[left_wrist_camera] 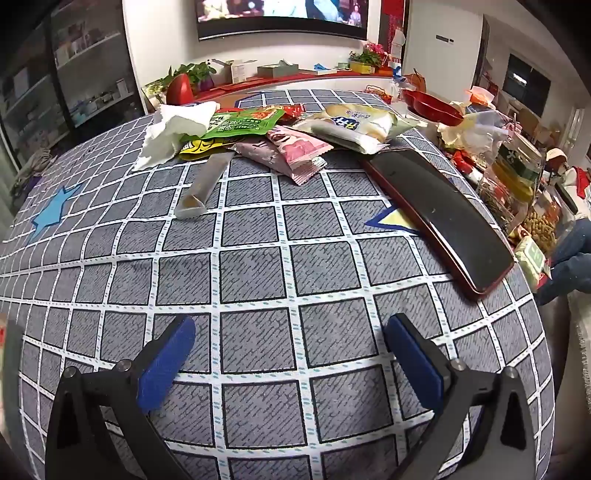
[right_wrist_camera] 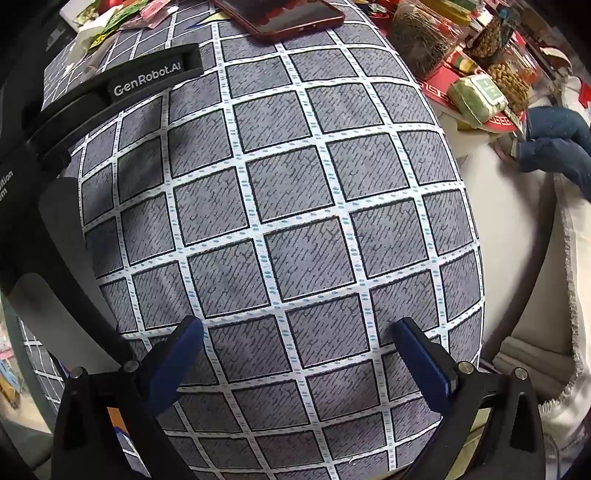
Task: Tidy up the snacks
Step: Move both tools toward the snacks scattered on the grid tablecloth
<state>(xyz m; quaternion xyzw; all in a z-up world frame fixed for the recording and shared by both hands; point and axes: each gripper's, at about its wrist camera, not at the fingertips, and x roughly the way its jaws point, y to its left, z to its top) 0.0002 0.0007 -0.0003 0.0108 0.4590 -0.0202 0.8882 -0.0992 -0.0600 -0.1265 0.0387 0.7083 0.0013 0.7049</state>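
A pile of snack packets lies at the far side of the grey checked tablecloth (left_wrist_camera: 255,266): a green packet (left_wrist_camera: 243,123), pink packets (left_wrist_camera: 295,151), a white-yellow bag (left_wrist_camera: 354,123) and a grey stick packet (left_wrist_camera: 203,184). My left gripper (left_wrist_camera: 290,343) is open and empty, low over the cloth, well short of the pile. My right gripper (right_wrist_camera: 297,350) is open and empty over bare cloth (right_wrist_camera: 295,221). The left gripper's black body (right_wrist_camera: 110,85) shows at the right wrist view's upper left.
A red-cased phone (left_wrist_camera: 439,214) lies face up right of the pile; it also shows in the right wrist view (right_wrist_camera: 291,18). A crumpled white tissue (left_wrist_camera: 173,133) lies left of the pile. A red bowl (left_wrist_camera: 432,105) and jars of nuts (left_wrist_camera: 543,225) crowd the right side.
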